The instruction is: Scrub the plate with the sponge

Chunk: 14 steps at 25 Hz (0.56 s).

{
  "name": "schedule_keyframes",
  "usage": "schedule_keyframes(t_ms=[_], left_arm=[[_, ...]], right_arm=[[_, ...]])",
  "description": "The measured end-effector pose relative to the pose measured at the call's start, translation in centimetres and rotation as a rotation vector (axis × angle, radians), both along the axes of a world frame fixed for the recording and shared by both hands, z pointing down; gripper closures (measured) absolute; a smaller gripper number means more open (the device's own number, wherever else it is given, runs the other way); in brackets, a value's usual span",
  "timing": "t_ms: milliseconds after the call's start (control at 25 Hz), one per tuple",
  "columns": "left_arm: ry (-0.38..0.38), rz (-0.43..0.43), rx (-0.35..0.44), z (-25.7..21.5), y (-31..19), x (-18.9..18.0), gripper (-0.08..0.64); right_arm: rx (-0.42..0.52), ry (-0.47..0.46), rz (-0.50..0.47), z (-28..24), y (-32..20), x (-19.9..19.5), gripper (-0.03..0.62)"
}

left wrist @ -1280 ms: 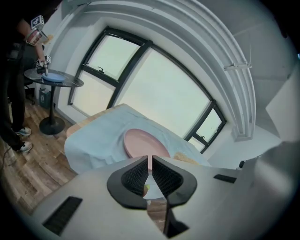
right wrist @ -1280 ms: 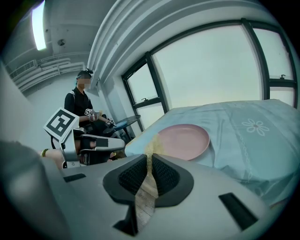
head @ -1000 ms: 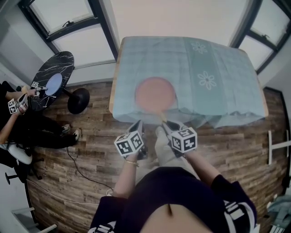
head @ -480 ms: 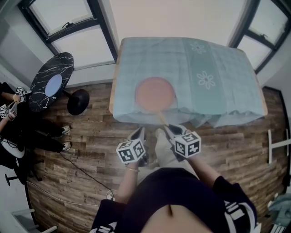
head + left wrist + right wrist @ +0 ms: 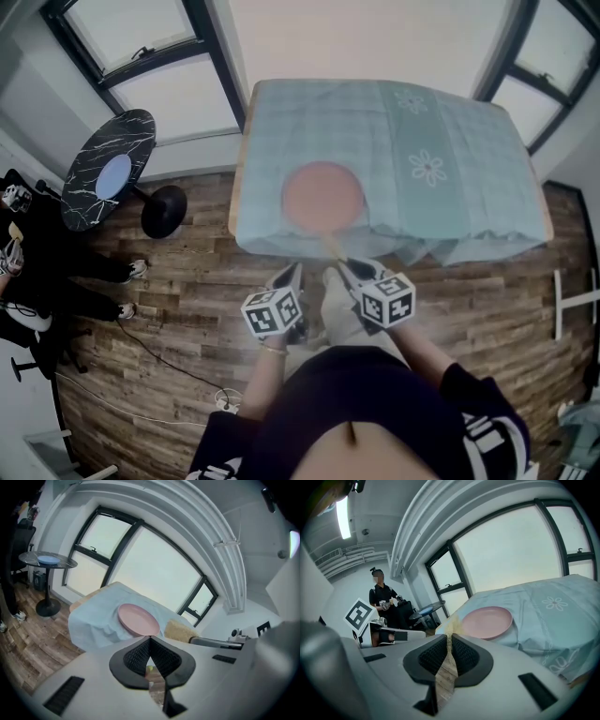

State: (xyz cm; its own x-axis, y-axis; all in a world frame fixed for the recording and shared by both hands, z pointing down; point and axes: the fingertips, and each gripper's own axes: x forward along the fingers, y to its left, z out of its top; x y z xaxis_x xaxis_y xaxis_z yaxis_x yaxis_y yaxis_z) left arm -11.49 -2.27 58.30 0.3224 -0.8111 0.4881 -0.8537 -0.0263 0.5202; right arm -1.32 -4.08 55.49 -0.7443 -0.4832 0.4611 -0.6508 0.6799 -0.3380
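My left gripper [image 5: 150, 640] was fully closed. Its ribbed black pads [image 5: 136, 657] met edge to edge with nothing between them. My right gripper [image 5: 449, 639] was clamped on the sponge [image 5: 450, 626], a thin, tan, porous slab seen edge-on between the pads and projecting past the tips toward the plate [image 5: 323, 195]. The plate was round, pink, smooth and shallow-rimmed. It lay flat on the cloth [image 5: 450, 122], a pale blue checked fabric with flower prints, close to the near edge of the table [image 5: 236, 178]. Both grippers were side by side, just short of that edge.
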Motion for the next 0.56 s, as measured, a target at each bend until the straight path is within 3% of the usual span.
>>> schedule_keyframes(t_ms=[560], left_arm=[[0.019, 0.003, -0.002, 0.00, 0.40, -0.19, 0.549]], right_arm=[[-0.002, 0.017, -0.010, -0.12, 0.34, -0.59, 0.555]])
